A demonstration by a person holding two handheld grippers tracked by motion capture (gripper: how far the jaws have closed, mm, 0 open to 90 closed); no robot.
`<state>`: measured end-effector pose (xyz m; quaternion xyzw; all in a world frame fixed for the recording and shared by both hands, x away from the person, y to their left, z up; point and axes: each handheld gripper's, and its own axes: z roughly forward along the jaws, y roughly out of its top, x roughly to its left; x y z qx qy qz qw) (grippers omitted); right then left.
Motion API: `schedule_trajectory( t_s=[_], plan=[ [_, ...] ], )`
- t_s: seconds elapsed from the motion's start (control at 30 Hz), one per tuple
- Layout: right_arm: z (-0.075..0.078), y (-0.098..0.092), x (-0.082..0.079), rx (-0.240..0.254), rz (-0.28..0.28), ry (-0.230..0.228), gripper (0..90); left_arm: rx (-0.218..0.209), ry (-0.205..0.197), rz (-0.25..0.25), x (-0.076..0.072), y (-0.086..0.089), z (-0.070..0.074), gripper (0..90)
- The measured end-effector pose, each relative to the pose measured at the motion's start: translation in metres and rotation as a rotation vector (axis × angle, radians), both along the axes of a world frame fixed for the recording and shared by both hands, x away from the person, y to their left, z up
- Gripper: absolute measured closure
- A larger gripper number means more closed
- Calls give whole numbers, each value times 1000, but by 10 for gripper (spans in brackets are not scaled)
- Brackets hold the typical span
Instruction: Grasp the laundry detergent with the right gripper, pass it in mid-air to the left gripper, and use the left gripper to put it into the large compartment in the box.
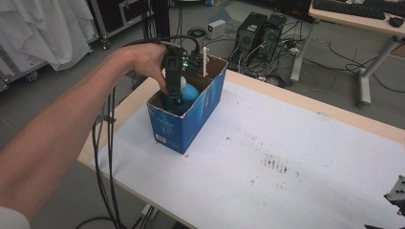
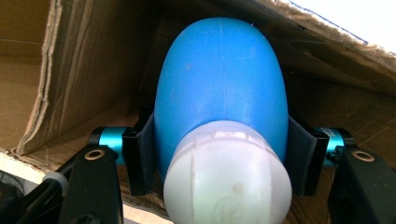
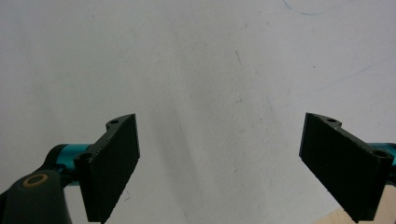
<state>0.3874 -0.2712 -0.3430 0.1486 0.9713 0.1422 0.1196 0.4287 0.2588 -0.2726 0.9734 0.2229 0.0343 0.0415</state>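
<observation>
One bottle pinched, down in the box.
Left gripper (image 2: 219, 154) clamps blue bottle (image 2: 219, 84) inside cardboard box (image 1: 191, 114); lift straight, clear the walls. Right gripper (image 3: 219, 163) spread over counter (image 3: 210, 60).

Lower part of the blue bottle (image 1: 189, 90) hidden behind the blue cardboard box (image 1: 188, 114) wall, left gripper (image 1: 173, 98) jaw tips sunk inside that box, right gripper (image 1: 395, 195) cut off by the frame edge, far right of the box.
</observation>
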Motion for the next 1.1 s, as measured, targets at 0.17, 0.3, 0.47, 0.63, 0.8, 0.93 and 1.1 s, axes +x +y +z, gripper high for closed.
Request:
schedule_trajectory(
  t_s=[0.17, 0.3, 0.47, 0.63, 0.8, 0.93, 1.1],
  plan=[
    [0, 1, 0, 1, -3, 1, 117, 3, -4, 0, -1, -2, -1, 378],
    [-1, 2, 0, 3, 0, 1, 117, 0, -7, 3, 0, -2, -2, 378],
    [-1, 0, 0, 5, -7, 0, 117, 5, -7, -1, 0, -2, -1, 377],
    [-1, 0, 0, 10, -7, 1, 117, 5, -6, 4, 0, -3, -1, 376],
    [-1, 0, -1, 12, -6, 3, 117, 4, -6, 9, 0, -3, -1, 376],
    [0, 0, -2, 18, -10, 1, 117, 1, -5, 10, 0, -3, -1, 371],
    [0, -1, -3, 20, -7, -1, 117, 3, -9, 16, 0, -3, -1, 338]
  ],
)
